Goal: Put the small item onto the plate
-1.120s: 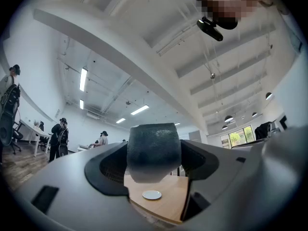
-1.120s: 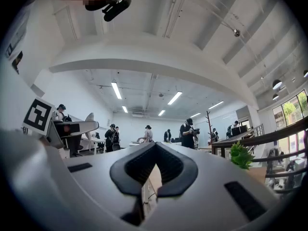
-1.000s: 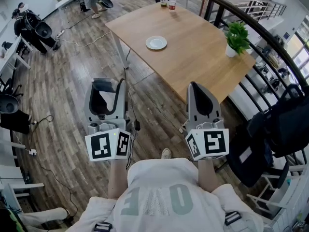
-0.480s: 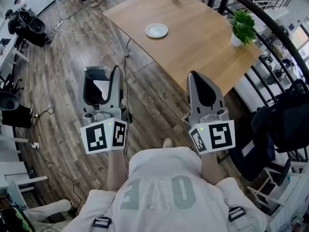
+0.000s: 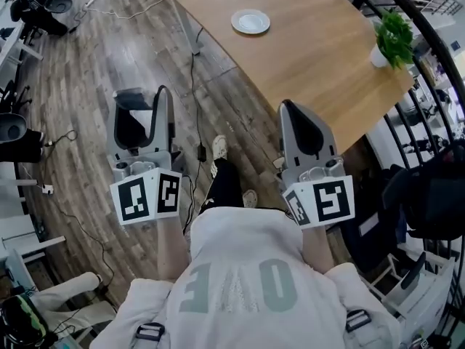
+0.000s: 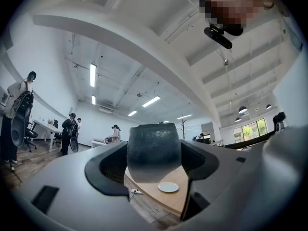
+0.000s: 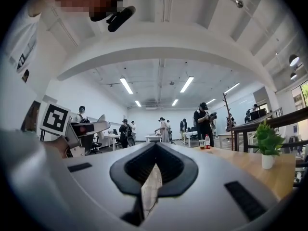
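Observation:
A white plate (image 5: 251, 22) lies on the far part of the wooden table (image 5: 312, 57); it also shows small in the left gripper view, plate (image 6: 168, 187). My left gripper (image 5: 138, 115) is held over the floor, short of the table, shut on a small dark grey rounded item (image 6: 154, 153), which appears in the head view as a dark item (image 5: 131, 126) between the jaws. My right gripper (image 5: 294, 111) hovers near the table's near edge with its jaws shut together and nothing between them; from its own camera the right gripper (image 7: 155, 154) looks the same.
A potted plant (image 5: 394, 38) stands at the table's right corner, plant (image 7: 267, 143). A bottle (image 7: 207, 141) and cup sit at the far end. A black railing (image 5: 436, 71) curves past on the right. Cables (image 5: 196, 64) trail over the wood floor. Several people stand in the room's background.
The person has stepped toward the table; a leg and shoe now show below the grippers. The plate has slid up the head view. Both grippers keep their states.

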### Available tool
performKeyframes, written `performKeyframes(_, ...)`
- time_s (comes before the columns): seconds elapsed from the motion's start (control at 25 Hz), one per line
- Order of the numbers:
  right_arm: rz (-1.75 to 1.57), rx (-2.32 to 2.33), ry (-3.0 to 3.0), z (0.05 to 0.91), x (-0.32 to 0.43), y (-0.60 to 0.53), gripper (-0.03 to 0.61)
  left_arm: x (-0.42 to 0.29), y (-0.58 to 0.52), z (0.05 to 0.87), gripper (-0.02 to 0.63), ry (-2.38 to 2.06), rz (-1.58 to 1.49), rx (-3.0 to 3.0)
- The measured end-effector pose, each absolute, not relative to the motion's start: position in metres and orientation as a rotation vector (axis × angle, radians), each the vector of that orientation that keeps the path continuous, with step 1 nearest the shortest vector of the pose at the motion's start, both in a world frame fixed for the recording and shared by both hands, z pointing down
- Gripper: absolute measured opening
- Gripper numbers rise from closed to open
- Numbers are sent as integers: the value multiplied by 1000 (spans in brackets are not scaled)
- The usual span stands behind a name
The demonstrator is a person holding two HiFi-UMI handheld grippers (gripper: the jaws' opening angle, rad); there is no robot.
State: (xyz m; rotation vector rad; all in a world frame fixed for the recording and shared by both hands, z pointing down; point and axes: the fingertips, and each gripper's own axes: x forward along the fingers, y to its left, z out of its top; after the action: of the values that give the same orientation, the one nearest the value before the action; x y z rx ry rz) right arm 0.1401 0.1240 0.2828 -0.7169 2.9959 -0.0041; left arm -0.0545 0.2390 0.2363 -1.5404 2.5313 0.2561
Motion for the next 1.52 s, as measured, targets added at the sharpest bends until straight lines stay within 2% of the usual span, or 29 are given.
performKeyframes(0.48,-12,-959,2938,278,52,-12,17,-180,81,245,328,2440,264,-1712)
performKeyframes(0.96,-18,-1046,2922,250,-81,-117,17,-285,-56,207,328,2247,253,-1905)
performKeyframes(1.2,-36,-1114,2907,244,-107,-143,17,-305,-98,210,329,2201,252,-1993)
performKeyframes(1.52,-30,-1162,2904,251,-100,-182,17,-279,-148,223,328,2147,197,-2098)
